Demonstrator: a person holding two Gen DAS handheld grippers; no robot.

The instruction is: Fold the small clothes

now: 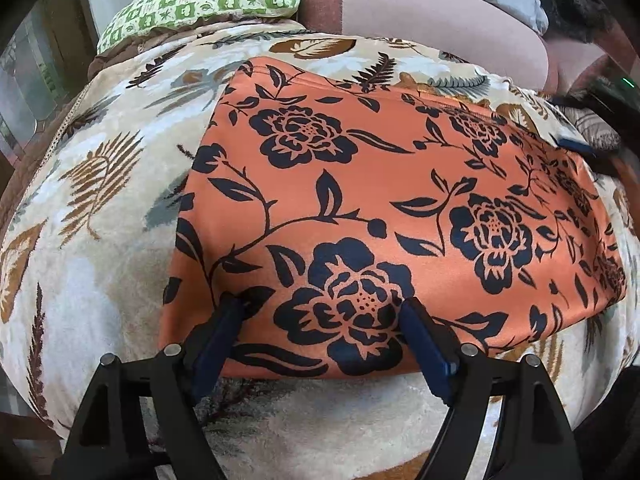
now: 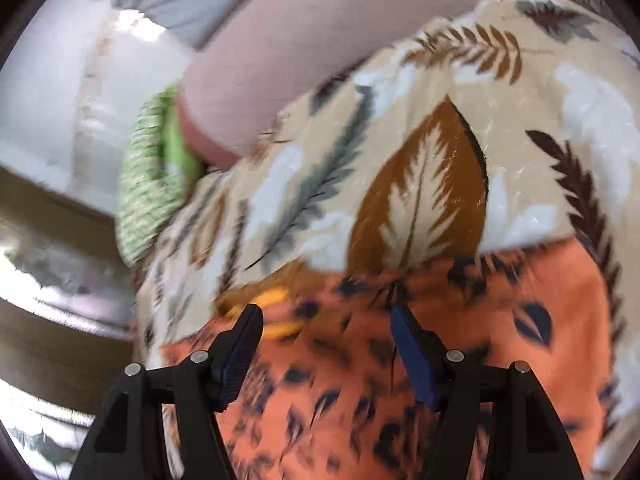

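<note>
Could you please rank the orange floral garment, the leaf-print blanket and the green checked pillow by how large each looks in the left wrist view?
1. leaf-print blanket, spreading well beyond the garment
2. orange floral garment
3. green checked pillow, though it lies farthest from the camera, so its true size is unsure

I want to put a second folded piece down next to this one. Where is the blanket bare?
Bare leaf-print blanket lies to the left of the orange floral garment, up to the green checked pillow, and in a strip along its near edge behind the open left gripper. A narrower strip separates it from the pink bolster. The far right is crowded by the right gripper.
</note>
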